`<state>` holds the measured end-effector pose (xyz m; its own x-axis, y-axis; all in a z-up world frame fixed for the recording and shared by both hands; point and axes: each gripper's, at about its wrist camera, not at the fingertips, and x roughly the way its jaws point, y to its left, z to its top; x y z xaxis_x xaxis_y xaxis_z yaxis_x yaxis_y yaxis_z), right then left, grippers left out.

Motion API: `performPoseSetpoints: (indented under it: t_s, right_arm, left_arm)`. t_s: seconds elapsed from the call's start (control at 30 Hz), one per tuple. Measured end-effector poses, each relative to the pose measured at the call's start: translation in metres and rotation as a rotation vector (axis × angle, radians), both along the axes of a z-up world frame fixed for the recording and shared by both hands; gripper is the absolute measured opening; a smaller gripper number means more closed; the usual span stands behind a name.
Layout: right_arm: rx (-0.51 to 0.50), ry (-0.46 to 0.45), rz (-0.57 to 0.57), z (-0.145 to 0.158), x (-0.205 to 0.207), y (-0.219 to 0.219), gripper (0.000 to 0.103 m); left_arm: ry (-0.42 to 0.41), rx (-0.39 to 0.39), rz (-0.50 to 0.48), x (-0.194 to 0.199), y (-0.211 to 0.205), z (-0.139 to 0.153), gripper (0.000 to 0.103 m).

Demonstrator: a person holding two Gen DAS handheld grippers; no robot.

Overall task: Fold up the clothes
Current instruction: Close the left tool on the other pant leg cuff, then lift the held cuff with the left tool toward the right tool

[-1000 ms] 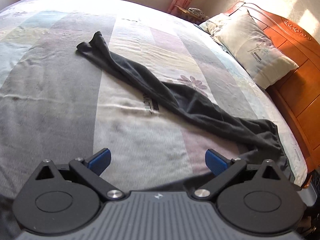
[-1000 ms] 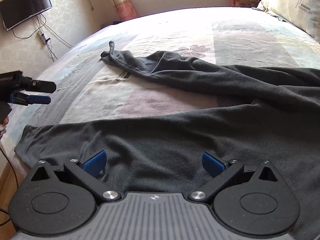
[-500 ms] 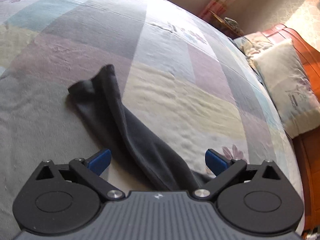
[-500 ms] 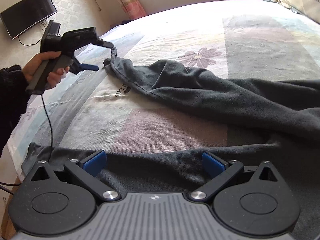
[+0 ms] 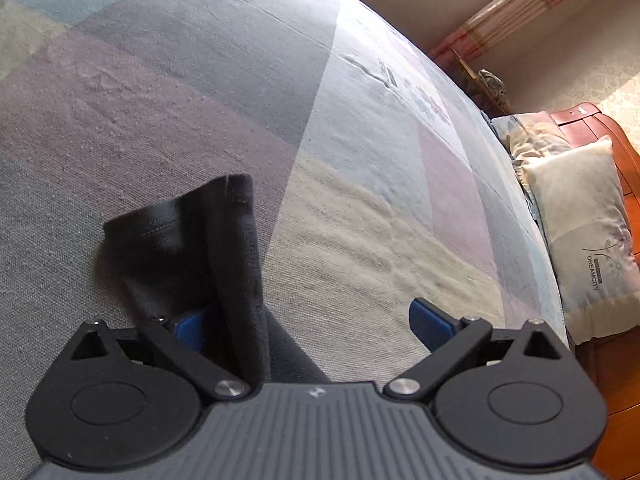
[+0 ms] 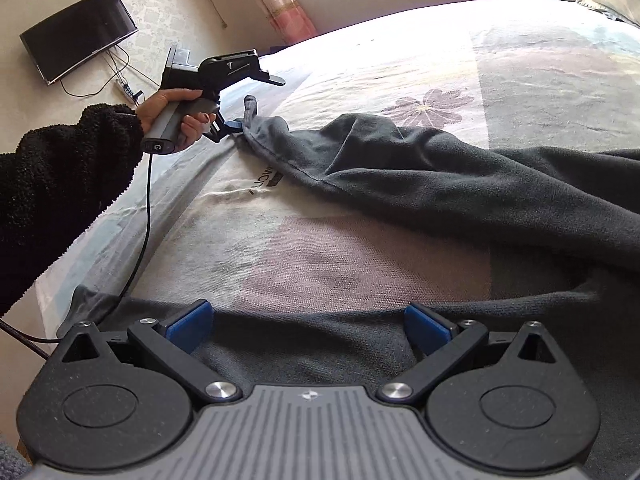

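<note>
A dark grey garment (image 6: pixel 460 184) that looks like trousers lies spread on the patchwork bedsheet (image 6: pixel 360 264). One long leg runs to the far left and ends in a cuff (image 5: pixel 188 232). My left gripper (image 5: pixel 312 326) is open, and that cuff lies between its fingers, close to the left blue pad (image 5: pixel 192 330). In the right wrist view, a hand (image 6: pixel 168 114) holds the left gripper (image 6: pixel 256 100) with its jaws straddling the cuff tip (image 6: pixel 250 106). My right gripper (image 6: pixel 308 326) is open, low over the near leg (image 6: pixel 320 344).
Pillows (image 5: pixel 588 236) lean on a wooden headboard (image 5: pixel 616 152) at the right. A black cable (image 6: pixel 146 216) hangs from the left gripper across the bed's left edge. A TV (image 6: pixel 78 34) is on the far wall, with curtains (image 6: pixel 286 4) by the window.
My left gripper has moved forward along the leg to its cuff end, which now lies between the open fingers. The right gripper has shifted slightly forward over the near leg.
</note>
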<state>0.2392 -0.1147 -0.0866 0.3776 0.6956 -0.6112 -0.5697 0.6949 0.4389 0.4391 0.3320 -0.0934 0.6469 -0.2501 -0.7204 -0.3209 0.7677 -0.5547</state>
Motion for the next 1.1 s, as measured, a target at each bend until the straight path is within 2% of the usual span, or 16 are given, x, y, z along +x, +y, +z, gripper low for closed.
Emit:
performPoseSetpoints:
  t_s: [0.1, 0.17, 0.3, 0.4, 0.47, 0.5, 0.6, 0.7, 0.8, 1.0, 1.1]
  right_arm:
    - [-0.001, -0.031, 0.01, -0.003, -0.002, 0.001, 0.103]
    - [-0.015, -0.052, 0.013, -0.003, -0.005, 0.004, 0.103]
    - [-0.039, -0.082, 0.017, -0.003, -0.009, 0.007, 0.103]
    - [-0.028, -0.082, 0.013, -0.003, -0.009, 0.005, 0.103]
    - [-0.013, -0.075, 0.008, -0.004, -0.009, 0.003, 0.103]
    - [-0.007, -0.075, 0.007, -0.005, -0.009, 0.002, 0.103]
    - [-0.005, -0.084, 0.013, -0.005, -0.011, 0.001, 0.103]
    - [-0.023, -0.096, 0.02, -0.005, -0.013, 0.002, 0.103]
    - [-0.049, -0.097, 0.016, -0.003, -0.015, 0.005, 0.103]
    - [-0.064, -0.05, -0.023, 0.003, -0.016, 0.004, 0.103]
    - [-0.069, -0.03, -0.043, 0.007, -0.018, 0.003, 0.103]
  left_arm:
    - [-0.002, 0.007, -0.012, 0.003, 0.001, 0.0, 0.098]
    - [-0.002, 0.011, 0.011, 0.003, 0.004, 0.0, 0.093]
    - [0.01, 0.032, 0.051, 0.002, 0.006, 0.0, 0.076]
    - [0.023, 0.061, 0.074, -0.003, 0.008, 0.0, 0.056]
    - [0.026, 0.04, 0.121, -0.012, 0.017, -0.005, 0.036]
    - [0.024, 0.02, 0.147, -0.017, 0.022, -0.01, 0.011]
    - [0.019, -0.036, 0.209, -0.029, 0.033, -0.019, 0.01]
    - [0.041, 0.025, 0.206, -0.025, 0.024, -0.011, 0.009]
    - [0.07, 0.072, 0.181, -0.021, 0.014, 0.003, 0.003]
    - [-0.001, 0.097, 0.095, -0.05, 0.003, 0.042, 0.003]
    - [-0.034, 0.094, 0.073, -0.087, 0.008, 0.057, 0.003]
